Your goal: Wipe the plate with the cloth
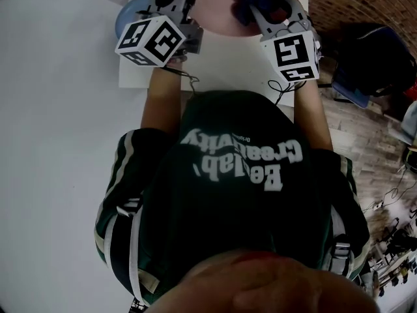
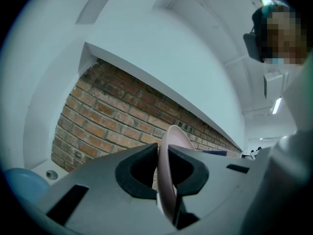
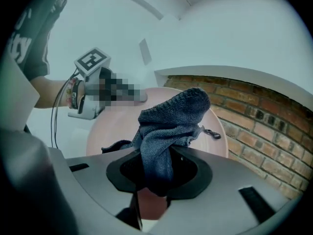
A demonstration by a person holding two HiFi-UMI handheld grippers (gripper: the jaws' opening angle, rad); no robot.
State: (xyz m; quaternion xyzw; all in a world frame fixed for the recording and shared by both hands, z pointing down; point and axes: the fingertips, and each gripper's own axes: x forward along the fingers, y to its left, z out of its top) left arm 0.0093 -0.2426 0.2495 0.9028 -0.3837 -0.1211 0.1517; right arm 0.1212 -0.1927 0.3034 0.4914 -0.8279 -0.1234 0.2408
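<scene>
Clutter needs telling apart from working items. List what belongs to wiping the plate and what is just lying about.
In use:
pink plate, clamped in the left gripper
blue-grey knitted cloth, clamped in the right gripper

Lying about:
blue dish, at the white table's edge

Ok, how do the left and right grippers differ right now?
The left gripper is shut on the rim of the pink plate; the right gripper is shut on the dark knitted cloth. The left gripper's load is rigid and edge-on; the right gripper's is soft and bunched. Both hold something.
</scene>
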